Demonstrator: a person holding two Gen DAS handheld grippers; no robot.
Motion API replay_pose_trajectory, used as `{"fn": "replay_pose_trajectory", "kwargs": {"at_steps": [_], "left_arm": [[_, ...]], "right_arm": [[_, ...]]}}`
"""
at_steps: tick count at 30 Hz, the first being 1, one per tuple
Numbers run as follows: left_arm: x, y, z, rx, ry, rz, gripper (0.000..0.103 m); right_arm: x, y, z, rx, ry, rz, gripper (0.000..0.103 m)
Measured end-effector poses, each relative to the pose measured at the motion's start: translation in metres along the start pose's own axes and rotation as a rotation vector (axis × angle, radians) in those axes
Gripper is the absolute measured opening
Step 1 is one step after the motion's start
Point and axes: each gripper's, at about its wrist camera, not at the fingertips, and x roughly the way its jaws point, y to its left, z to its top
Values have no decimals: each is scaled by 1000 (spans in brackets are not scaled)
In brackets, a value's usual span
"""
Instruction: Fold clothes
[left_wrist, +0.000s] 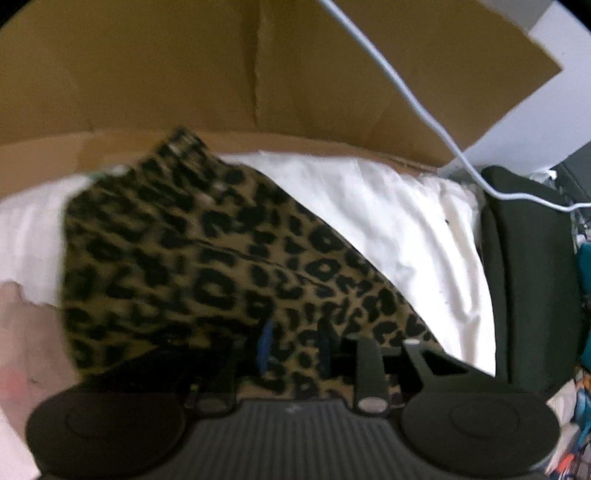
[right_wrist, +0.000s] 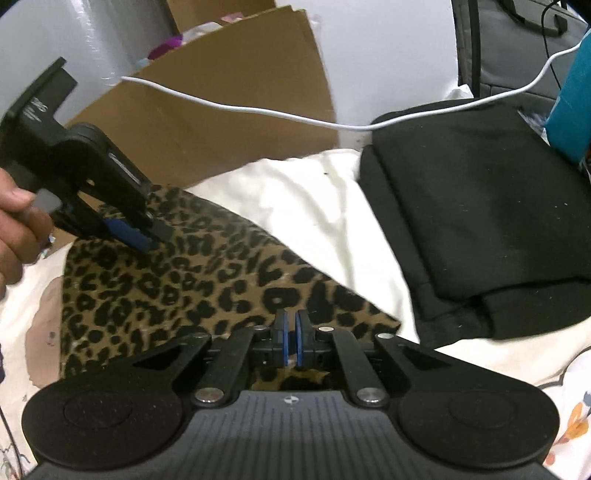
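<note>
Right wrist view shows a white bedsheet (right_wrist: 303, 199) carrying a leopard-print garment (right_wrist: 192, 280), laid fairly flat with one long straight edge running diagonally, a folded black garment (right_wrist: 480, 214) lying just beside it to the right. Right tongs (right_wrist: 291, 332) are pinched shut on the leopard cloth's near edge, while the left tongs (right_wrist: 147, 236), held in a person's hand (right_wrist: 14, 236) over its far corner, stand narrowly apart with no cloth clamped that I can see. I judge a fold is being laid down; next, the right side must release and the panel be smoothed before another fold.
</note>
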Motion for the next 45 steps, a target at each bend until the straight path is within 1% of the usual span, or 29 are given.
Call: {"fn": "replay_pose_trajectory", "kwargs": {"at_steps": [3,4,5,8,10,11,13,16,17,19,24,28,31,33,34,37,38,39,41,45], "left_arm": [[-28,21,8,27,-37,3,30],[-41,23,3,36,-47,6,30],[-54,25,-3,45,-56,9,30],[-62,42,-20,40,-74,13,30],[-72,50,-45,55,-79,-5,30],[-71,55,-52,73,-82,-9,30],[-105,62,-65,108,-106,13,30],[-102,74,-75,115,-151,7,28],[-101,78,-76,107,-159,-8,28],[-96,86,-74,85,-171,-33,28],[-67,84,-61,51,-195,-62,28],[-45,85,-48,20,-185,-42,28],[-26,87,-47,-8,-152,-9,27],[-20,84,-47,-8,-157,5,27],[-19,80,-45,6,-157,24,27],[-23,54,-34,102,-116,127,26],[-29,46,-30,131,-105,149,21],[-36,40,-27,149,-108,152,19],[-53,33,-22,169,-129,129,19],[-75,21,-11,192,-161,94,19]], "right_arm": [[0,5,0,16,-10,13,4],[0,6,0,22,-13,13,4],[0,7,0,28,-17,12,4],[3,12,-2,23,-9,14,4],[6,15,-4,11,1,12,4],[7,16,-6,3,9,13,4],[9,18,-11,-26,19,3,4],[10,14,-16,-48,34,-27,4],[10,11,-18,-49,42,-40,4],[11,6,-21,-52,57,-63,4],[12,-4,-26,-76,77,-88,4],[15,-7,-26,-68,91,-90,7],[17,-6,-26,-75,99,-96,8],[19,-7,-25,-77,99,-98,9],[19,-7,-26,-75,99,-97,9],[20,-9,-26,-75,97,-93,9],[19,-9,-26,-79,97,-93,9],[18,-8,-26,-82,97,-94,9],[15,-8,-25,-83,90,-94,9],[7,2,-23,-150,43,-69,8]]}}
